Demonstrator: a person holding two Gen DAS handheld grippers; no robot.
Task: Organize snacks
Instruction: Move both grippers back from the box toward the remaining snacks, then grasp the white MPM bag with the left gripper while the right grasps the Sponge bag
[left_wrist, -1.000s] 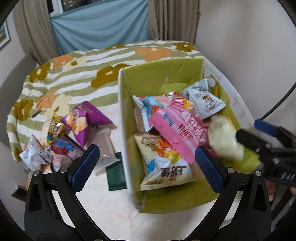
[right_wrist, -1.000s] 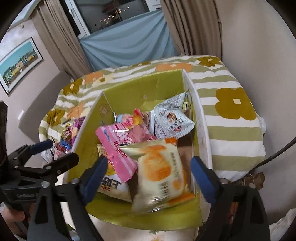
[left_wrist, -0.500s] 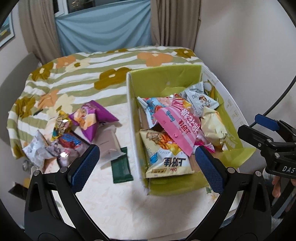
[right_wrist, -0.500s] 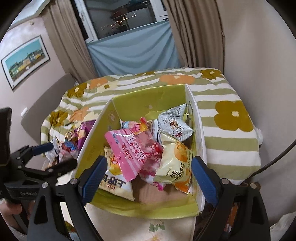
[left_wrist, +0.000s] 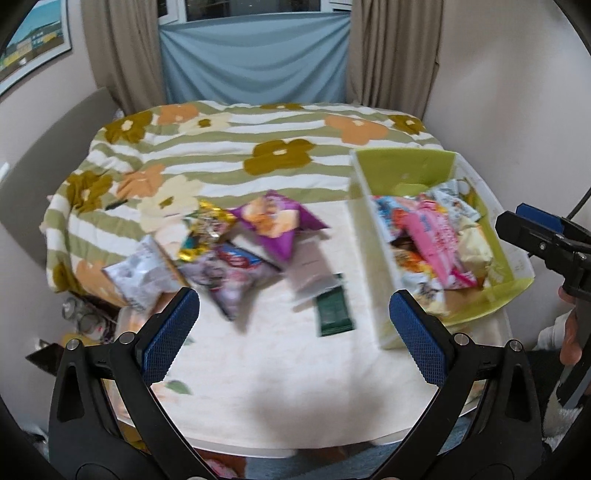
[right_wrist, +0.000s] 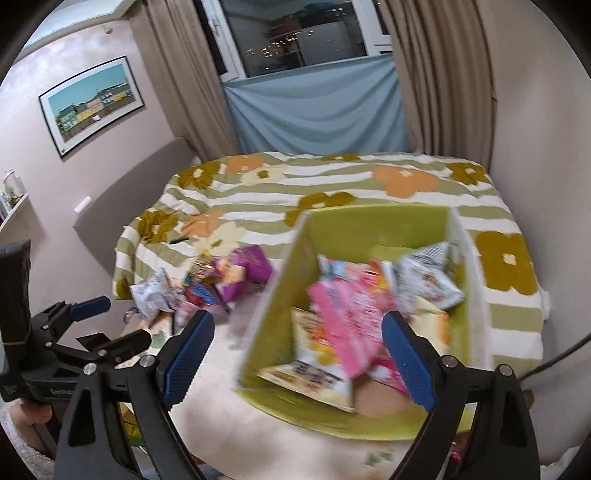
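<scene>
A green cardboard box on the table holds several snack bags, a pink bag on top. Loose snacks lie left of it: a purple bag, a gold packet, a silver bag, a dark green packet. My left gripper hangs open and empty over the table in front of the loose pile. My right gripper is open and empty above the box's near left corner. Each gripper shows at the edge of the other's view.
The table carries a cream cloth, and behind it lies a green striped flower blanket. Walls close in on the right, curtains and a blue cloth hang at the back. A hand holds the right tool.
Both grippers pulled back and up from the box. The left view swung left onto the loose snack pile. The yellow-white bag dropped from between the right fingers into the box.
</scene>
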